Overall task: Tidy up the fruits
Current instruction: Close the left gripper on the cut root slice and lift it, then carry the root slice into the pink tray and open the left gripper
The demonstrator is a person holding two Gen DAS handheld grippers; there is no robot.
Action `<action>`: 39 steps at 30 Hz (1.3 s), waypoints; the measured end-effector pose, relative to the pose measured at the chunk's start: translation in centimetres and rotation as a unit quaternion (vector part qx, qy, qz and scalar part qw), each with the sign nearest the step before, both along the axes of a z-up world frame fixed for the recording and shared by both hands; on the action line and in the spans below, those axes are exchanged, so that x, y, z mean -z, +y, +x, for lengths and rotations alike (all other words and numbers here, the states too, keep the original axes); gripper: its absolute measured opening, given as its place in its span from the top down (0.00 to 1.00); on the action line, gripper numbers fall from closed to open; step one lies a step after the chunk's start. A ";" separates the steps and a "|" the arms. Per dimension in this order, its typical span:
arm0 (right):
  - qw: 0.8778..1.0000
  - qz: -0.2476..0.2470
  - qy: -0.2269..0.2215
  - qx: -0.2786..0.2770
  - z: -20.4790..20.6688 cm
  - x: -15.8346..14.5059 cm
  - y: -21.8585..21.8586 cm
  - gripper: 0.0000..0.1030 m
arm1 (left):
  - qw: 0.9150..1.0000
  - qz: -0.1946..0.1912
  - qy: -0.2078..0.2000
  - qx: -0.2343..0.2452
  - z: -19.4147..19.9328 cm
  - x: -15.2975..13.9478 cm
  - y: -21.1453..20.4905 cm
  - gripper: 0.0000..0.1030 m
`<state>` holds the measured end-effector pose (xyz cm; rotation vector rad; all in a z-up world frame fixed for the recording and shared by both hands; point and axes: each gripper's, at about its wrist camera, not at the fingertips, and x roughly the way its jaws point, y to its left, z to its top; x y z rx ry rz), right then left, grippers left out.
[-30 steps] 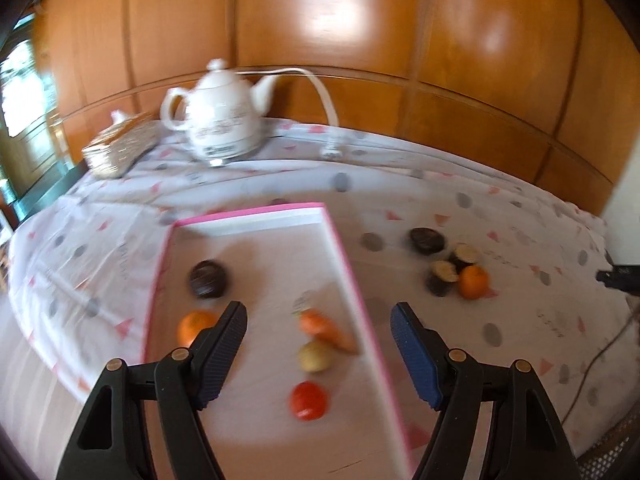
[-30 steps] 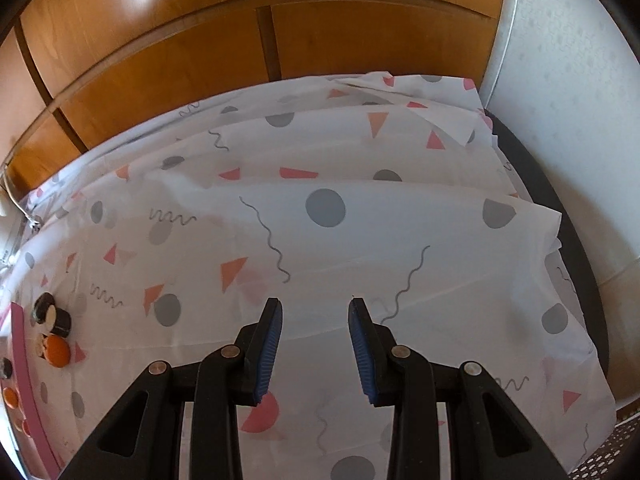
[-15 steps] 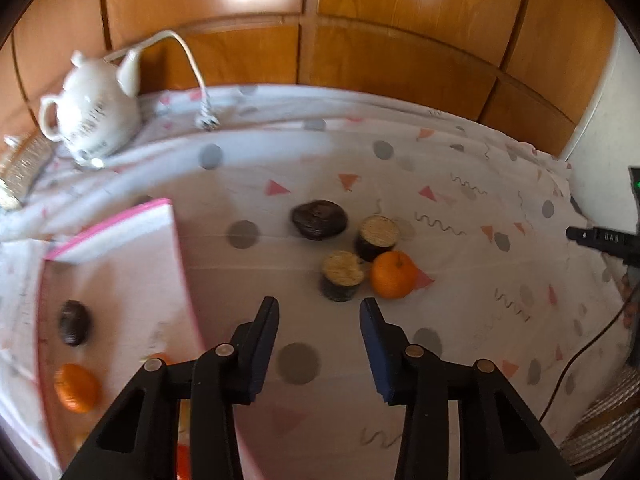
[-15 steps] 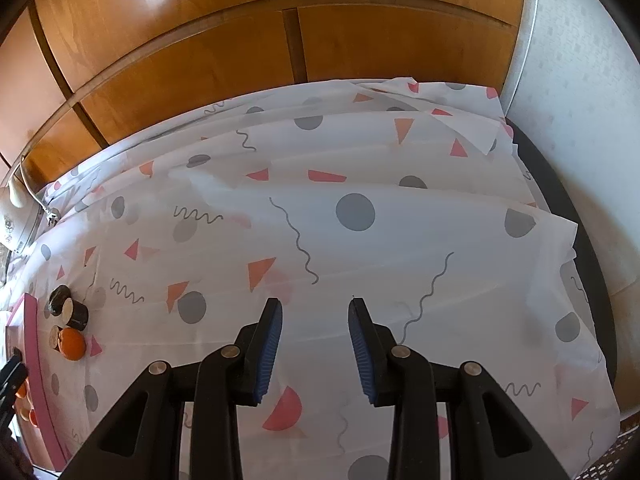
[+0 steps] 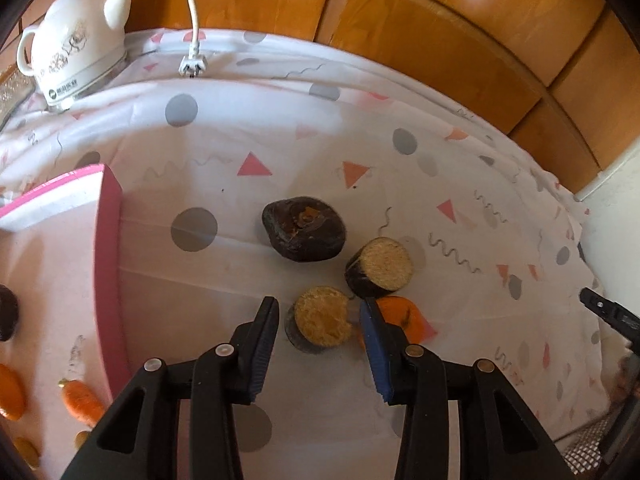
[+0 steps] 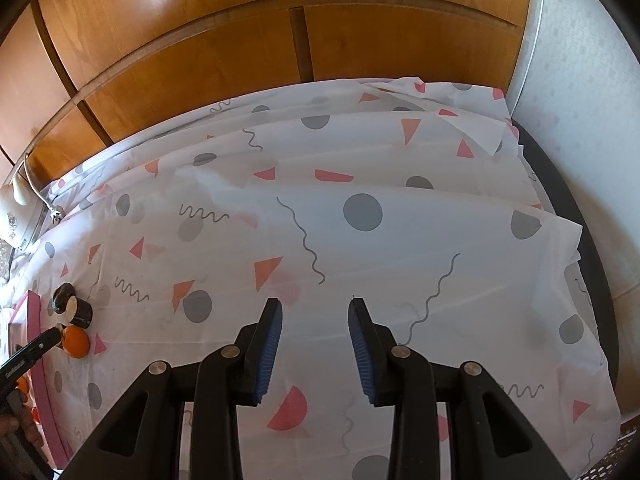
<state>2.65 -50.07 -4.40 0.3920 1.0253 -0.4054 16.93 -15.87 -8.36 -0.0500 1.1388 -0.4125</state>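
In the left wrist view my left gripper [image 5: 318,320] is open, its fingers on either side of a dark cut fruit piece with a tan face [image 5: 320,322], apart from it. A second cut piece [image 5: 380,267] and a whole dark fruit [image 5: 304,228] lie just beyond. An orange [image 5: 404,316] sits partly behind the right finger. The pink tray [image 5: 110,264] at the left holds a carrot [image 5: 82,402], an orange fruit [image 5: 10,392] and a dark fruit [image 5: 6,316]. My right gripper [image 6: 314,320] is open and empty over bare cloth; the fruit cluster [image 6: 74,312] shows at its far left.
A white teapot [image 5: 76,44] with a cord and plug [image 5: 192,66] stands at the back left. A patterned cloth [image 6: 360,216] covers the table. Wooden panels [image 6: 280,40] rise behind. The cloth's edge and a dark table rim [image 6: 568,216] are at the right.
My left gripper has swung right from over the tray and come down close to the fruit cluster, now straddling the near cut piece. The right gripper has shifted only slightly.
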 end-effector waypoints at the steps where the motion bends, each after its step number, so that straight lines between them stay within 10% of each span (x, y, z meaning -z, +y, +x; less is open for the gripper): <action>1: 1.000 0.000 0.000 -0.001 0.0 0.0 0.0 0.66 | 1.000 -0.001 0.002 -0.002 0.2 0.3 0.1 0.58; 24: 0.997 -0.004 0.006 0.074 -1.3 0.3 -3.1 0.66 | 0.998 -0.029 -0.046 0.011 -4.8 -2.2 3.4 0.67; 39: 0.999 -0.024 0.026 0.020 -0.5 1.1 -0.8 0.66 | 0.993 -0.049 -0.096 -0.040 -7.0 -6.5 9.9 0.67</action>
